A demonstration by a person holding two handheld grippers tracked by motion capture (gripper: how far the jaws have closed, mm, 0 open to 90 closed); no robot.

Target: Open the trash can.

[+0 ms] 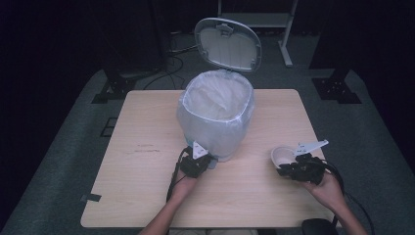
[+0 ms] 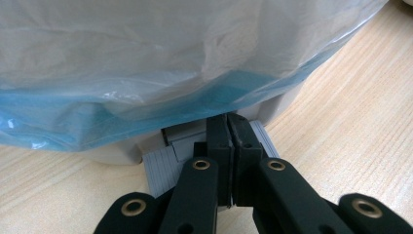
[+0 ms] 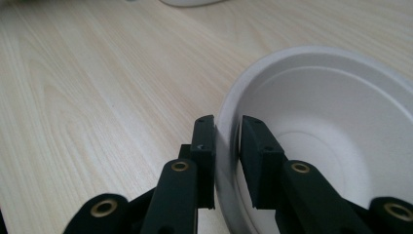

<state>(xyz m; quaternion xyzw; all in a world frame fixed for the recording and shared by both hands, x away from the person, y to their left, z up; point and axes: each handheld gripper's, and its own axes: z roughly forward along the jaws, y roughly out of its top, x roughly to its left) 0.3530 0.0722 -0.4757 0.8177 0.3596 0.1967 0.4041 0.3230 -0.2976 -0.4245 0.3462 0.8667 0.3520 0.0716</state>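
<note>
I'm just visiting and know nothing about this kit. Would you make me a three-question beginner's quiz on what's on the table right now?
1. True or false: the lid of the lined bin stands open.
2. What are the closed fingers of the left gripper resting on? A) the bin's grey foot pedal B) the bag's rim C) the table edge
3. Which part of the white paper bowl sits between the fingers of the right gripper?

Key
1. True.
2. A.
3. Its rim: one finger is outside the wall, the other inside, with a small gap on the inner side.
</note>
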